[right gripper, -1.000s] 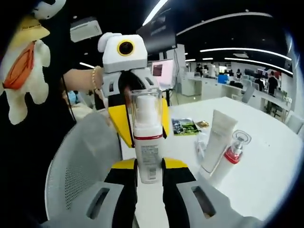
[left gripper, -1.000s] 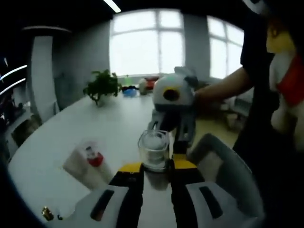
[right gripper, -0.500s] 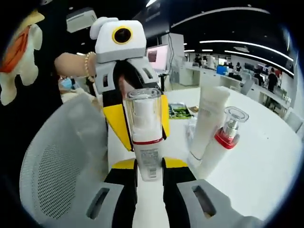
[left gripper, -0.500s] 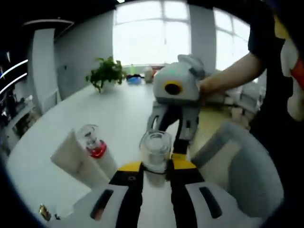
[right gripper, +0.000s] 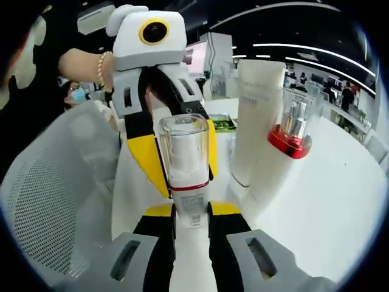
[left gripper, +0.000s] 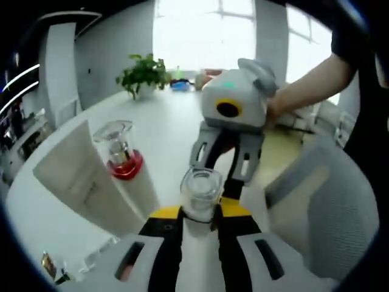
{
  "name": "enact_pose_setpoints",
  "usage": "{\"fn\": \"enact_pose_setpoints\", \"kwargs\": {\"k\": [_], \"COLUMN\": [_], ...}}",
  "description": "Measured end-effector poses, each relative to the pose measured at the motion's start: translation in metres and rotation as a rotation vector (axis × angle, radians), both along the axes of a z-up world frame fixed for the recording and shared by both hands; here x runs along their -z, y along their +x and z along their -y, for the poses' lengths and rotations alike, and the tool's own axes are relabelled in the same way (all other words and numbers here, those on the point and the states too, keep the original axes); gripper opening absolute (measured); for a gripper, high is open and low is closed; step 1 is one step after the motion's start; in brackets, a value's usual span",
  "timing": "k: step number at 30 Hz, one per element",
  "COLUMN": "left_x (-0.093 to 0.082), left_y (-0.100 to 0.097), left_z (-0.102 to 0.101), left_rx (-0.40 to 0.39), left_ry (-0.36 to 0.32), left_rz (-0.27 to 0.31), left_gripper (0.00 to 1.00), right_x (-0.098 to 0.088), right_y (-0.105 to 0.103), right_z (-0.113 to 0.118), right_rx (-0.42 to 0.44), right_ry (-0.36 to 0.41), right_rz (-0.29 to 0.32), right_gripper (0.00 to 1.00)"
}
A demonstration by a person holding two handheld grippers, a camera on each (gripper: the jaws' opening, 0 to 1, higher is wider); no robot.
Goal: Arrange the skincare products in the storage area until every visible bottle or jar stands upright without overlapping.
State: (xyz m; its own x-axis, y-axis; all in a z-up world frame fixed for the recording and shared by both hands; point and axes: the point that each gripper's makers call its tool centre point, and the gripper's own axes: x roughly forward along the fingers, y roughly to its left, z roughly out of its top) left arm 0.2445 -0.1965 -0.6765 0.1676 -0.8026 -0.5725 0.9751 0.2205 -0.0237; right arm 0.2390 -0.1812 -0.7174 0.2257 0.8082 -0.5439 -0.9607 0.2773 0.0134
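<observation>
Left gripper view: the left gripper [left gripper: 198,216] is closed on a pump bottle [left gripper: 199,193], of which little but the clear cap end shows; its body runs away from the lens and is hidden behind the cap, long axis along the jaws. The right gripper [left gripper: 226,157] faces in from beyond, jaws either side of the same bottle, contact obscured. Left of it stand a white tube [left gripper: 79,182] and a red-collared bottle [left gripper: 124,163], bases cut off by the left gripper body, on the white table [left gripper: 164,128]. Right gripper view: the right gripper [right gripper: 191,214] clamps the bottle's lower end; the pump bottle [right gripper: 185,164] rises upright in frame, cap topmost, label print illegible. The left gripper [right gripper: 159,115] sits behind it. The white tube [right gripper: 258,115] and red-collared bottle [right gripper: 290,137] stand to the right, touching or overlapping; which cannot be told.
</observation>
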Motion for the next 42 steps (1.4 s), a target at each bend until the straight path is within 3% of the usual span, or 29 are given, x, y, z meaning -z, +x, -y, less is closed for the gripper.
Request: {"fn": "enact_pose_setpoints", "kwargs": {"k": [12, 13, 28, 42], "left_x": [0.018, 0.015, 0.017, 0.016], "left_y": [0.011, 0.014, 0.033, 0.038], "left_z": [0.005, 0.008, 0.009, 0.013], "left_rx": [-0.054, -0.074, -0.099, -0.126], "left_ry": [0.006, -0.022, -0.012, -0.016], "left_rz": [0.004, 0.001, 0.027, 0.011], "left_gripper": [0.19, 0.19, 0.19, 0.18], "right_x": [0.019, 0.019, 0.02, 0.02], "right_y": [0.012, 0.013, 0.033, 0.04], "right_z": [0.009, 0.01, 0.013, 0.015], "right_rx": [-0.039, -0.04, -0.046, -0.045], "right_ry": [-0.031, -0.028, -0.021, -0.01], "right_rz": [-0.008, -0.01, -0.01, -0.013], "right_gripper": [0.2, 0.2, 0.2, 0.2]}}
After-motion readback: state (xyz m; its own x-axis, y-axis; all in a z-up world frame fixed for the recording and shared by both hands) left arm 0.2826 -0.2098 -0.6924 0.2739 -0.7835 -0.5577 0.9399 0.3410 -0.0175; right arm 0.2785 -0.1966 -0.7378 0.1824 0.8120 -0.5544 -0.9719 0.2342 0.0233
